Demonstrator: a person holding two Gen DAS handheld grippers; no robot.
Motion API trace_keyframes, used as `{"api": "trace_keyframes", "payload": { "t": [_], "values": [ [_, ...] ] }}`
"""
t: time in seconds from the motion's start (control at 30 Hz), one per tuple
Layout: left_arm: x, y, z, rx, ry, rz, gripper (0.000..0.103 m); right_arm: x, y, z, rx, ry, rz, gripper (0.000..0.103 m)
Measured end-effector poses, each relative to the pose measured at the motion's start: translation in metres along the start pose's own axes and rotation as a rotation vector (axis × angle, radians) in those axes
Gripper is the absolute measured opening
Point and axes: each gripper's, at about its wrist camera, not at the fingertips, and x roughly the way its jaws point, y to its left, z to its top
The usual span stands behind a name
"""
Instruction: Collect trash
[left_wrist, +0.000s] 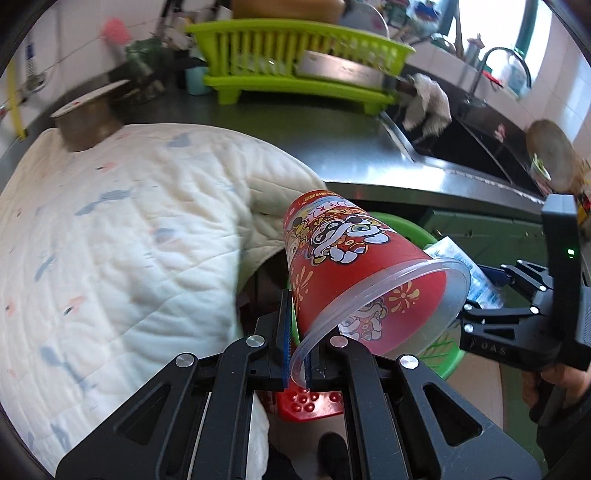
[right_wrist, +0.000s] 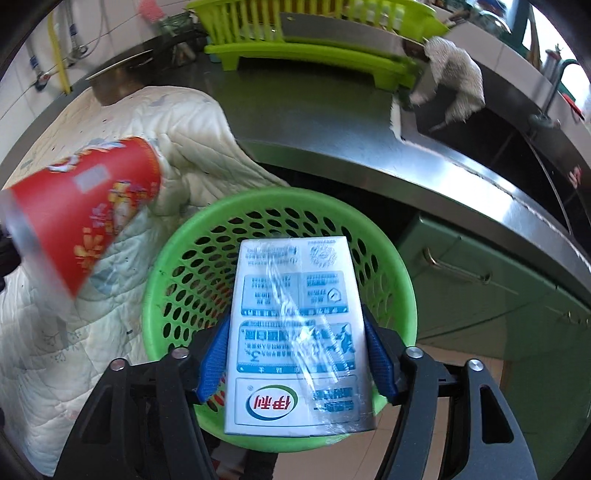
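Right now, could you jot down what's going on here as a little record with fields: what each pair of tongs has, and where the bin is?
left tongs: shut on the rim of the red cup, cup tilted, mouth toward the camera
right tongs: around the milk carton, above the basket
bin: green perforated basket, below the counter edge
counter: steel counter, with quilted cloth and green dish rack
trash in basket: none visible yet
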Motion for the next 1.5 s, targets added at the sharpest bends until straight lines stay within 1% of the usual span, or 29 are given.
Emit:
{"api": "trace_keyframes", "payload": {
  "t": [0.03,0.1,0.17,0.23,0.3,0.37,0.43,0.5,0.53,0.63,0.67,0.73,0.8,0.83,0.87,0.93,0.97,1.03,1.1,1.17,1.23,1.33,1.5],
  "values": [
    [0.007,-0.004,0.002,0.006,0.009,0.006,0.005,0.000,-0.002,-0.001,0.006,-0.003,0.000,0.069],
    [0.022,-0.010,0.004,0.005,0.041,-0.009,0.006,-0.003,-0.006,-0.003,0.019,-0.009,0.000,0.070],
    [0.032,-0.013,0.006,0.001,0.061,-0.016,0.010,-0.007,-0.009,-0.005,0.025,-0.012,-0.001,0.071],
    [0.038,-0.018,0.004,0.009,0.073,-0.024,0.010,-0.010,-0.012,-0.004,0.028,-0.020,-0.001,0.074],
    [0.043,-0.022,0.002,0.018,0.083,-0.031,0.012,-0.017,-0.013,-0.006,0.027,-0.029,-0.007,0.074],
    [0.046,-0.026,0.001,0.016,0.092,-0.039,0.019,-0.024,-0.015,-0.008,0.028,-0.037,-0.009,0.075],
    [0.044,-0.029,0.000,0.018,0.083,-0.046,0.022,-0.030,-0.016,-0.010,0.035,-0.049,-0.011,0.076],
    [0.042,-0.032,0.000,0.025,0.080,-0.045,0.029,-0.037,-0.017,-0.010,0.042,-0.058,-0.007,0.078],
    [0.040,-0.033,0.001,0.024,0.077,-0.042,0.035,-0.040,-0.017,-0.011,0.044,-0.067,-0.009,0.079],
    [0.031,-0.030,0.001,0.015,0.062,-0.038,0.040,-0.049,-0.016,-0.010,0.045,-0.079,-0.005,0.080],
    [0.027,-0.027,0.002,0.005,0.057,-0.028,0.045,-0.052,-0.016,-0.010,0.047,-0.086,-0.004,0.081],
    [0.019,-0.023,0.002,-0.003,0.044,-0.019,0.049,-0.058,-0.014,-0.009,0.051,-0.099,0.007,0.082],
    [0.010,-0.018,0.001,-0.011,0.029,-0.001,0.055,-0.064,-0.010,-0.009,0.056,-0.107,0.014,0.084],
    [0.005,-0.014,0.001,-0.019,0.022,0.010,0.060,-0.066,-0.009,-0.009,0.057,-0.110,0.021,0.084],
    [-0.001,-0.010,0.000,-0.026,0.013,0.020,0.063,-0.068,-0.006,-0.008,0.055,-0.115,0.030,0.084],
    [-0.012,-0.004,-0.002,-0.039,-0.005,0.037,0.066,-0.072,-0.001,-0.007,0.049,-0.125,0.039,0.085],
    [-0.017,0.000,-0.003,-0.046,-0.014,0.048,0.071,-0.074,0.002,-0.007,0.044,-0.128,0.045,0.086],
    [-0.028,0.006,-0.005,-0.060,-0.032,0.078,0.076,-0.077,0.007,-0.005,0.038,-0.132,0.058,0.086],
    [-0.040,0.015,-0.008,-0.074,-0.053,0.105,0.077,-0.080,0.014,-0.004,0.027,-0.139,0.074,0.087],
    [-0.051,0.023,-0.012,-0.094,-0.064,0.130,0.085,-0.085,0.022,-0.002,0.013,-0.149,0.087,0.088],
    [-0.061,0.031,-0.015,-0.108,-0.083,0.157,0.087,-0.088,0.031,0.000,-0.001,-0.156,0.101,0.089],
    [-0.076,0.044,-0.020,-0.134,-0.100,0.194,0.092,-0.093,0.042,0.004,-0.021,-0.165,0.121,0.089],
    [-0.102,0.065,-0.029,-0.178,-0.133,0.263,0.097,-0.100,0.063,0.012,-0.062,-0.176,0.156,0.090]
  ]
}}
